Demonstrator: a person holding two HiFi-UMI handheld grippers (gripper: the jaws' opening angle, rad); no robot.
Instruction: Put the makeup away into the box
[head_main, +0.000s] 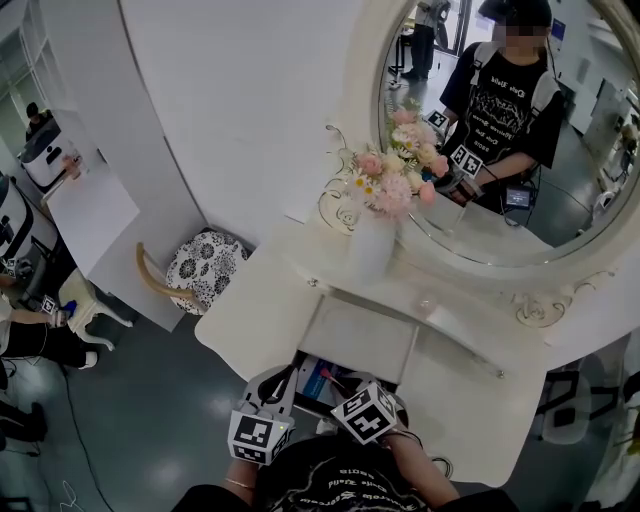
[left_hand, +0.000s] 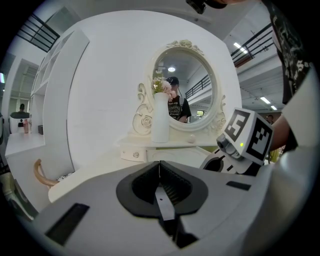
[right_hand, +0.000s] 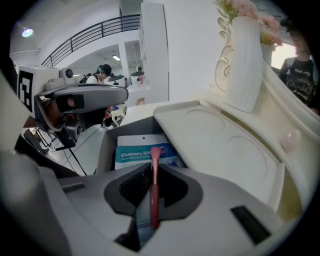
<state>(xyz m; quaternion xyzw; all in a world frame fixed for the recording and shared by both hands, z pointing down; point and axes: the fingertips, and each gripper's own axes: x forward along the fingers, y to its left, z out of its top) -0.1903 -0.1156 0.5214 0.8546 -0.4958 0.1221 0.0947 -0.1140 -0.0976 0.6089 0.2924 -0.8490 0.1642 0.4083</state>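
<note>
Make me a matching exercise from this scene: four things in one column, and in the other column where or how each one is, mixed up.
Things:
A. vase
B. brush
C. packet
D. left gripper

Place or state:
1. lying in the box
2. shut, empty
3. clamped in the right gripper
4. standing by the mirror

Pairs: A-4, B-3, C-1, D-2.

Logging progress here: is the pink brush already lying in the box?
No, the pink brush is clamped in the right tool, held above the open box.
</note>
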